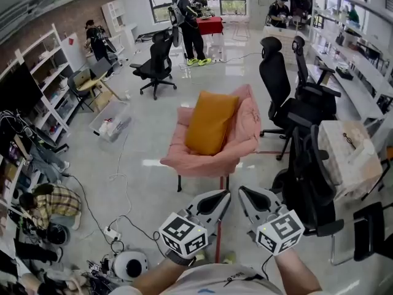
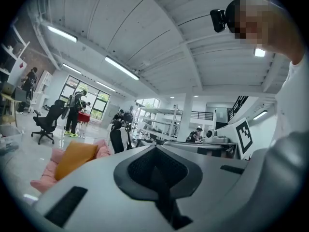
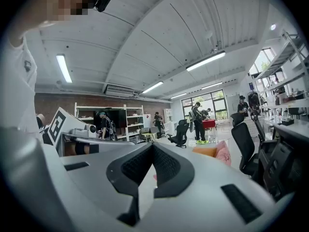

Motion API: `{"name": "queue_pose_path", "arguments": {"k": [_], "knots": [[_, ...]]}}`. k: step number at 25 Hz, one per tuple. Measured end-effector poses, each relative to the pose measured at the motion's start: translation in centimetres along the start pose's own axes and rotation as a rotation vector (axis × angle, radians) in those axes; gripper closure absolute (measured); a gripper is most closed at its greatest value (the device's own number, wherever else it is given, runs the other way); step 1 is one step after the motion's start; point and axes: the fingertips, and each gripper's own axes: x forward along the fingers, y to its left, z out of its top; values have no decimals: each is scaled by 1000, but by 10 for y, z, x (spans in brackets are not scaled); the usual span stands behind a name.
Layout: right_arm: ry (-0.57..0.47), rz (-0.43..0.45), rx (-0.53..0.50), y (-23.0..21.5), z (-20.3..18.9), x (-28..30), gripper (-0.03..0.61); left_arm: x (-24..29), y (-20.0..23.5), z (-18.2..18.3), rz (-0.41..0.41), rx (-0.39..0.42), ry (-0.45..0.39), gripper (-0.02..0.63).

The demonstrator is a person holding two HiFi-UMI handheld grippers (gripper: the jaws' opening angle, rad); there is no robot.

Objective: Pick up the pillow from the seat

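Note:
An orange pillow (image 1: pixel 210 123) leans upright against the back of a pink chair (image 1: pixel 202 161) in the middle of the floor. It also shows in the left gripper view, pillow (image 2: pixel 75 158) on chair (image 2: pixel 42 180), and small in the right gripper view (image 3: pixel 204 151). My left gripper (image 1: pixel 225 195) and right gripper (image 1: pixel 242 192) hang side by side in front of the chair, well short of it. Both point toward the seat, are shut and hold nothing. From the left gripper (image 2: pixel 155 149) the pillow lies ahead to the left; from the right gripper (image 3: pixel 152 146) it lies ahead to the right.
Black office chairs (image 1: pixel 307 165) crowd the right side, one beside a pale box (image 1: pixel 345 155). Another black chair (image 1: pixel 156 66) stands behind at left. Cables and a power strip (image 1: pixel 112 232) lie on the floor at left, near a clear bin (image 1: pixel 110 125). People stand at the back.

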Motion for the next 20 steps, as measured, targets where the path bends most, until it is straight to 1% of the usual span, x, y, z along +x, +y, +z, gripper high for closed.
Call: {"name": "queue_pose_path", "arguments": {"k": [5, 8, 11, 14, 20], "knots": [[-60, 76, 67, 2, 3, -2, 561, -2, 7, -5, 16, 7, 4, 603], [-68, 107, 78, 3, 4, 3, 561, -9, 20, -5, 56, 11, 10, 603], [-73, 120, 94, -2, 3, 12, 561, -12, 34, -2, 97, 9, 10, 603], [-60, 138, 104, -3, -2, 22, 560, -11, 44, -3, 122, 3, 9, 603], [-32, 146, 104, -20, -5, 65, 560, 7, 83, 1, 122, -1, 5, 603]]}}
